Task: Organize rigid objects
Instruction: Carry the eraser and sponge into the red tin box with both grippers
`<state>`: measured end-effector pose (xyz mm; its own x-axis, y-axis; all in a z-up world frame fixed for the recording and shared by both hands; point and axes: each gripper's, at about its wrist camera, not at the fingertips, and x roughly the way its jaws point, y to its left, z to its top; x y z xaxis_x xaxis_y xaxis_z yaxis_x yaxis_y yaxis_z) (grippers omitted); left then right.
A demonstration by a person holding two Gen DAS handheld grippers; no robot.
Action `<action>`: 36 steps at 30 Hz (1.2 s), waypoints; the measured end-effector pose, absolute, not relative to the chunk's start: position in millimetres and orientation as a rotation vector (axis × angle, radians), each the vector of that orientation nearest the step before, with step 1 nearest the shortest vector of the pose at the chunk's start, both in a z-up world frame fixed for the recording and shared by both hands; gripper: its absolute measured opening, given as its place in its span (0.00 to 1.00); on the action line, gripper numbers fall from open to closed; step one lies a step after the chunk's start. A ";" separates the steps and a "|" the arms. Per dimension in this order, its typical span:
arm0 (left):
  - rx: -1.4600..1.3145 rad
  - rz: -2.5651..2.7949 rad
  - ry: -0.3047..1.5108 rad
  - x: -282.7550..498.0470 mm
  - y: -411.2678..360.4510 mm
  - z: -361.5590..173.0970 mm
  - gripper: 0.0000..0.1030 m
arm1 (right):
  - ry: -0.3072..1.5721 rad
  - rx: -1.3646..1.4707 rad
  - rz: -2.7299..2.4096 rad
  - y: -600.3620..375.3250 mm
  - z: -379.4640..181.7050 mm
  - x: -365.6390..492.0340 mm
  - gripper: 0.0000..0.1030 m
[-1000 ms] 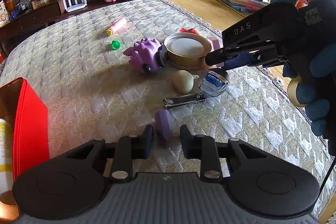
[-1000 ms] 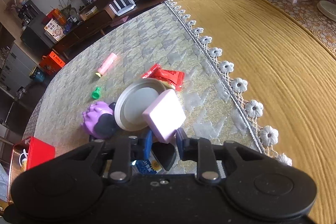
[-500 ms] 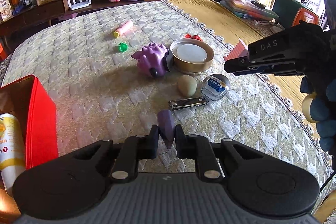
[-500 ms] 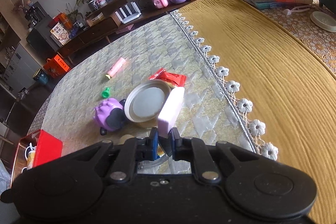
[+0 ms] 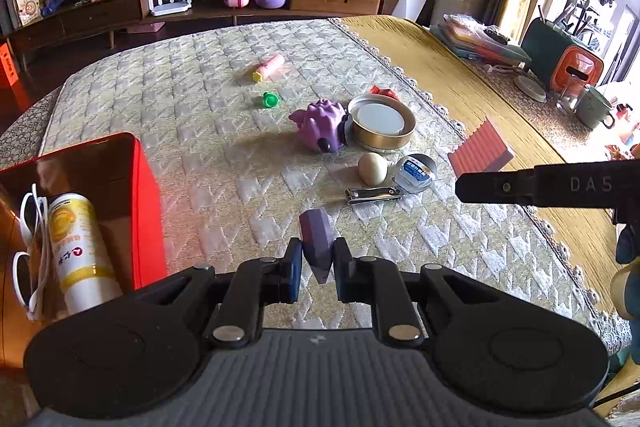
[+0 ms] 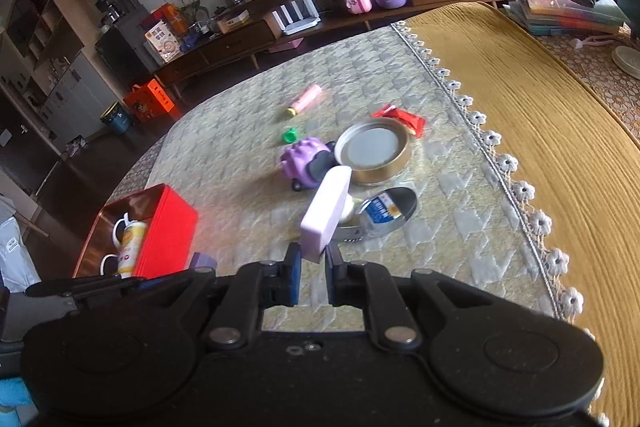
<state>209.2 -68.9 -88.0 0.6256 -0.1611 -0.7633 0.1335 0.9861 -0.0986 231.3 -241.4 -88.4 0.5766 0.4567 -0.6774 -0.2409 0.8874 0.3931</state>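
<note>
The left claw is clamped on a small purple faceted block, which stands upright between its two fingers above the pale quilted surface. To that claw's left sits an open red metal box holding a white and yellow bottle and white-framed glasses.

Ahead of the left claw and slightly right lies a silver nail clipper, with a cream egg-shaped object and a round clear-lidded tin with a blue label just beyond it. Further ahead a purple spiky toy touches a round gold tin with a white lid. Well ahead lie a green cap and a pink tube with a yellow end.

The right claw is closed on a flat pale lilac rectangular block, gripped at its lower end and tilted up and forward above the surface. In the left wrist view this block shows a ribbed red face. Beyond the gold tin, ahead of the right claw, lies a red wrapper.
</note>
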 end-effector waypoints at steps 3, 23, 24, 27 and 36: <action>-0.040 -0.160 0.874 199.7 -60.6 -79.2 0.16 | 0.859 0.251 0.442 -227.4 -79.3 220.2 0.11; -0.119 -0.001 0.861 164.9 53.2 -55.0 0.16 | 0.850 0.072 0.625 -101.6 -53.3 183.2 0.11; -0.122 0.007 0.860 164.6 59.5 -55.1 0.16 | 0.851 0.064 0.630 -95.6 -53.6 183.3 0.11; -0.126 0.030 0.857 163.9 77.2 -55.4 0.16 | 0.855 0.040 0.643 -78.2 -55.9 183.6 0.11; -0.116 0.100 0.868 173.2 122.2 -66.3 0.16 | 0.875 -0.051 0.656 -33.3 -69.7 195.1 0.11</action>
<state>173.2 122.2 -66.3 0.6428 0.0400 -0.7650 -0.1344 0.9890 -0.0612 195.1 -33.3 -69.7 0.4595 0.5122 -0.7256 -0.5528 0.8044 0.2178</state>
